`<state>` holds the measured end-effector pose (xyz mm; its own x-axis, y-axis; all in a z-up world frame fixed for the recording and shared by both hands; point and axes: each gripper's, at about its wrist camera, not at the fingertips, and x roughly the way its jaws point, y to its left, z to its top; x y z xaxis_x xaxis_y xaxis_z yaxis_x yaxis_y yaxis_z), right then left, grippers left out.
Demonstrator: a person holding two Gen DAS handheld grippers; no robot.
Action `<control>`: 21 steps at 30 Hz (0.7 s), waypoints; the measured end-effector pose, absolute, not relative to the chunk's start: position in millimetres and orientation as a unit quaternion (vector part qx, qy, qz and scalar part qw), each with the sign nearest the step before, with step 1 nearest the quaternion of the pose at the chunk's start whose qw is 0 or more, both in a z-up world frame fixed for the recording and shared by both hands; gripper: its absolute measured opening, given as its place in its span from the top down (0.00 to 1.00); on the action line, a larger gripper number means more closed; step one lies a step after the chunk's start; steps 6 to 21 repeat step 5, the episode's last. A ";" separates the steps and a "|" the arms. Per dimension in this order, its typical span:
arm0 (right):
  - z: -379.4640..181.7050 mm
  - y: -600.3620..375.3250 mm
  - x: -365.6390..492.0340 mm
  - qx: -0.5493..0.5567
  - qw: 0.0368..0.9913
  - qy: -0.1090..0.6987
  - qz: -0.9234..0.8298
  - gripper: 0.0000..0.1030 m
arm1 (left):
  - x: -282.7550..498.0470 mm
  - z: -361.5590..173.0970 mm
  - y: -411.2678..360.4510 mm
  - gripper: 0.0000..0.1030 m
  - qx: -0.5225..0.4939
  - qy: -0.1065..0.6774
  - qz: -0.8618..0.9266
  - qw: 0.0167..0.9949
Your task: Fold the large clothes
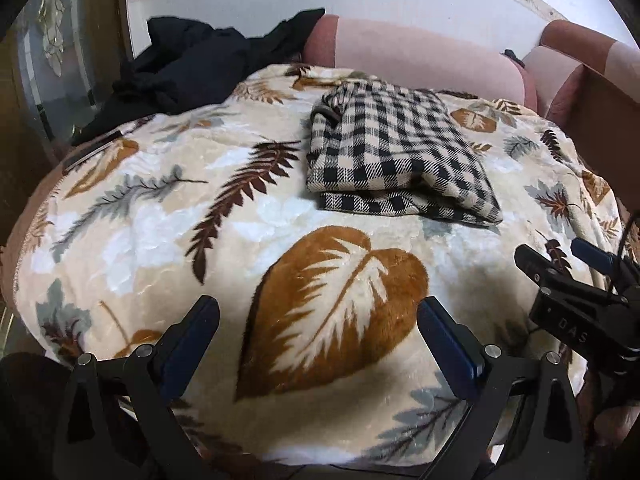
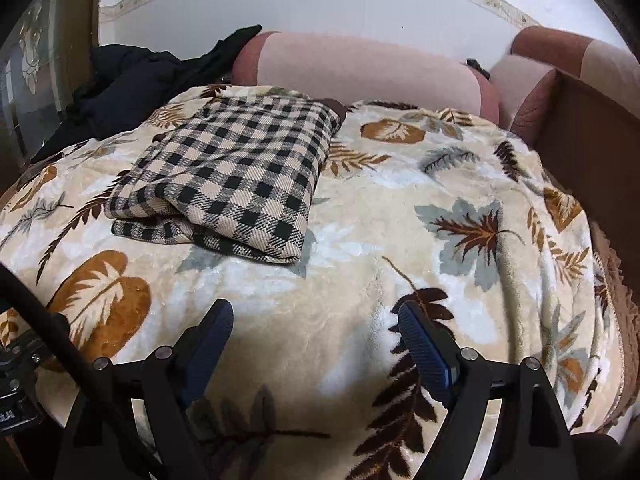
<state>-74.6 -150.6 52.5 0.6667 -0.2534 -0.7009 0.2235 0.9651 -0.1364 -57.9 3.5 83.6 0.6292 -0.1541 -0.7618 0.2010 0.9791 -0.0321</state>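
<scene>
Both tongs stand with their jaws apart and hold nothing. The left gripper [image 1: 319, 332] hangs low over the near edge of the bed, above a big brown leaf printed on the leaf-patterned blanket [image 1: 152, 232], and the right gripper [image 2: 316, 336] hangs just to its right, over another bare stretch of the same blanket. In the left wrist view the right gripper shows at the near right edge, its tips parted too.

Out toward the middle of the bed, well apart from both tongs, lies the checked garment [image 2: 240, 176]. It is already doubled into a thick, roughly square bundle with stacked layers showing along its near edge, and it sits flat on the blanket, square enough to suggest it was laid there as a finished fold. That would explain the empty, pulled-back tongs: nothing about this piece seems to need a grip now.

At the far left, a heap of black clothing [image 1: 188, 60] is slumped against the pink bolster [image 1: 420, 60] by the wall, crumpled and unfolded. It looks like the likely next piece, and the wide jaw spacing suits reaching for loose cloth.

Soft pile under everything means a pinch could catch the blanket along with a garment, so a grab from the heap's raised folds looks safer than one at its base.
</scene>
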 end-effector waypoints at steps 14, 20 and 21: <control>59.8 -144.0 -90.1 -0.025 0.917 0.374 -0.135 0.12 | -75.5 98.9 14.1 0.04 0.024 0.406 -0.086 0.910; 59.8 -144.0 -90.1 -0.025 0.917 0.374 -0.135 0.12 | -75.5 98.9 14.1 0.04 0.024 0.406 -0.086 0.910; 59.8 -144.0 -90.1 -0.025 0.917 0.374 -0.135 0.12 | -75.5 98.9 14.1 0.04 0.024 0.406 -0.086 0.910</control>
